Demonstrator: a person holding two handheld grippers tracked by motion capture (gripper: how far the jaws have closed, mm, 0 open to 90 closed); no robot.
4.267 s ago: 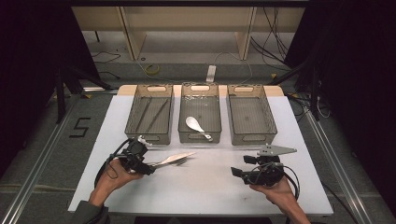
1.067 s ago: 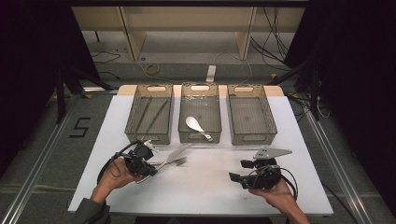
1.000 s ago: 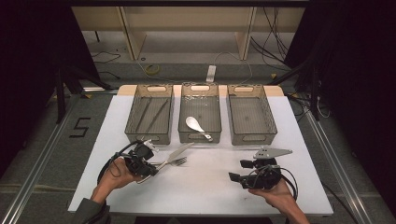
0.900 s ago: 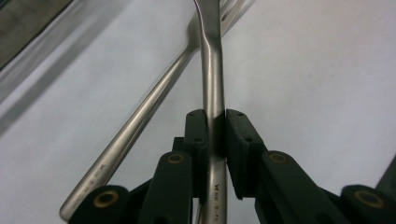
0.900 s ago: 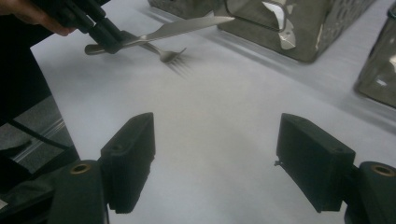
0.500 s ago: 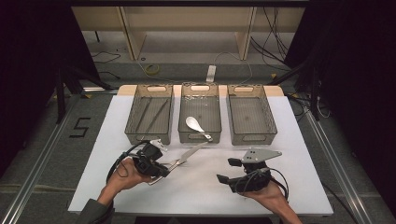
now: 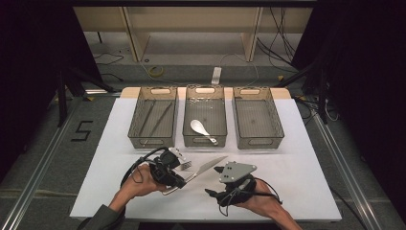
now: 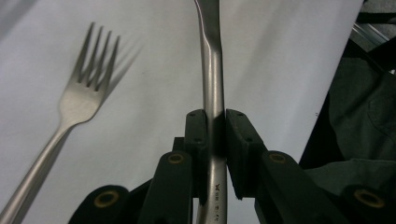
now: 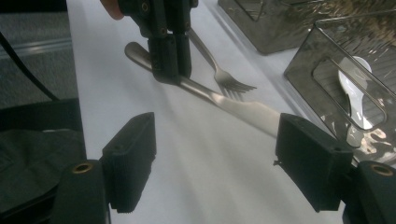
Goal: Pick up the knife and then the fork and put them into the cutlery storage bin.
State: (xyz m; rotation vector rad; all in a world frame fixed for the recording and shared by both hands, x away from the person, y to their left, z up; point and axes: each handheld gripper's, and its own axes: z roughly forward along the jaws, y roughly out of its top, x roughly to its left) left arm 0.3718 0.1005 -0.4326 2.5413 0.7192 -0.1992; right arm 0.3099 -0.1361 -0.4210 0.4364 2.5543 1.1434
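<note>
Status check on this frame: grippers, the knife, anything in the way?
Left gripper shut on knife handle. Right gripper open, holding nothing. Fork lies beside on the table, apart.

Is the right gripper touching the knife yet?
Apart. In the right gripper view, the right gripper stands open with bare white table between its pads, while the knife, clamped by the left gripper, hangs beyond them.
</note>
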